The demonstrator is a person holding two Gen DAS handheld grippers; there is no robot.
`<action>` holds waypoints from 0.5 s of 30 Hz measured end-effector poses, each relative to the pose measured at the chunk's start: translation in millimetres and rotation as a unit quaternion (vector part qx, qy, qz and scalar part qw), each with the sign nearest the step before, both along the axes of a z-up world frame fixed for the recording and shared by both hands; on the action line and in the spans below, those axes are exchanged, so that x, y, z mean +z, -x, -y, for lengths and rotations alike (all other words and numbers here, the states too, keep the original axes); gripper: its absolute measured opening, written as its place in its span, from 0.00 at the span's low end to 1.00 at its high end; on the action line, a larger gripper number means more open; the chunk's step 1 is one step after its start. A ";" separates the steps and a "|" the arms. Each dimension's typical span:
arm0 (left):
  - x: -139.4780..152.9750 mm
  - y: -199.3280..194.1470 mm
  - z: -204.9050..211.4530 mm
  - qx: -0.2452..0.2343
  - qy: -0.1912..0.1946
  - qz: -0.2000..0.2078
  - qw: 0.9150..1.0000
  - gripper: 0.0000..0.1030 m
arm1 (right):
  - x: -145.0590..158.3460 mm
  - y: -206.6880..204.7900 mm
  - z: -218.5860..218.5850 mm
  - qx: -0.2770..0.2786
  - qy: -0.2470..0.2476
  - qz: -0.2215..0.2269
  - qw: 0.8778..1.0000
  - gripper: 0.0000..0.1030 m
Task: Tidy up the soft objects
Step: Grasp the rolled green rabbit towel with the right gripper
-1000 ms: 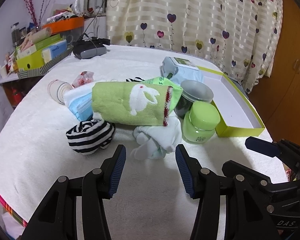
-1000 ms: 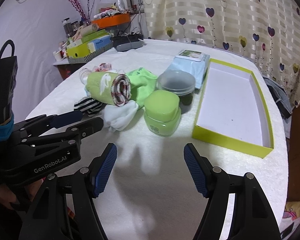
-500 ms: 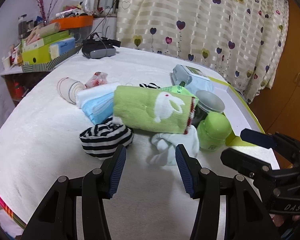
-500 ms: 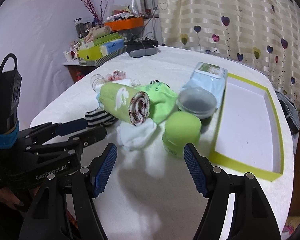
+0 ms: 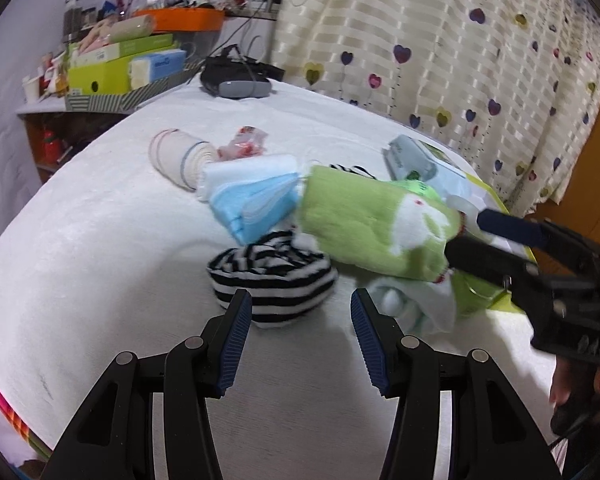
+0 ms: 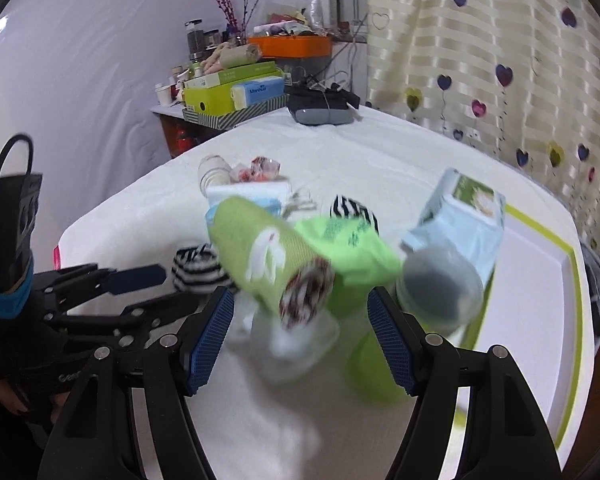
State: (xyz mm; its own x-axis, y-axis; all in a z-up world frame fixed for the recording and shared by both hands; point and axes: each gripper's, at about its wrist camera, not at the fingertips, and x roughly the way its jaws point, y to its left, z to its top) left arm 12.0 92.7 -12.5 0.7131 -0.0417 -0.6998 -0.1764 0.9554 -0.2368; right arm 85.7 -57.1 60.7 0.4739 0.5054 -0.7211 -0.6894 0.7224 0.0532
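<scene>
- Rolled green rabbit towel (image 5: 376, 224): atop the soft pile mid-worktop, over a white sock (image 5: 412, 304).
- Striped sock ball (image 5: 272, 284): just ahead of the left gripper (image 5: 300, 340).
- Right gripper (image 6: 300, 336): has closed in on the towel within a second; jaws wide, empty.
- Left jaws: wide, empty.
- Green-rimmed tray (image 6: 540, 300): right of pile; likely destination.
- Judgement: first grasp imminent.

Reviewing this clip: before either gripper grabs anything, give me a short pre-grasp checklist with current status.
1. Left gripper open: ok.
2. Right gripper open: ok.
3. Striped sock bundle just ahead of the left gripper, slightly toward its left finger: ok.
4. Rolled green towel between right fingers' line: ok, though blurred.
5. Yellow-green box has free space: ok.
6. Towel free of white cloth beneath: cannot tell.
</scene>
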 end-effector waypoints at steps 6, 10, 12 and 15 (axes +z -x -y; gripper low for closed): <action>-1.6 -6.0 -19.7 0.001 0.009 -0.001 1.000 0.49 | -4.0 -25.8 -23.7 0.032 0.008 -0.002 0.999 0.68; -7.1 -6.9 -26.5 -0.010 0.015 -0.007 1.000 0.49 | -13.7 -27.7 -42.1 0.073 0.034 -0.012 0.997 0.68; -9.2 -6.4 -27.7 -0.016 0.017 -0.008 1.000 0.49 | -19.3 -24.4 -49.5 0.091 0.056 -0.016 0.994 0.65; -11.0 -5.6 -29.1 -0.019 0.018 -0.009 1.000 0.49 | -24.5 -17.6 -52.8 0.110 0.079 -0.020 0.991 0.61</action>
State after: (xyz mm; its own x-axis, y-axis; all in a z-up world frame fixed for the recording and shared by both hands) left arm 17.6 121.8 -23.4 0.6977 -0.0941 -0.7102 -0.1447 0.9524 -0.2684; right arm 103.3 -4.4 36.1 0.3338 0.4733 -0.8152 -0.8311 0.5558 -0.0176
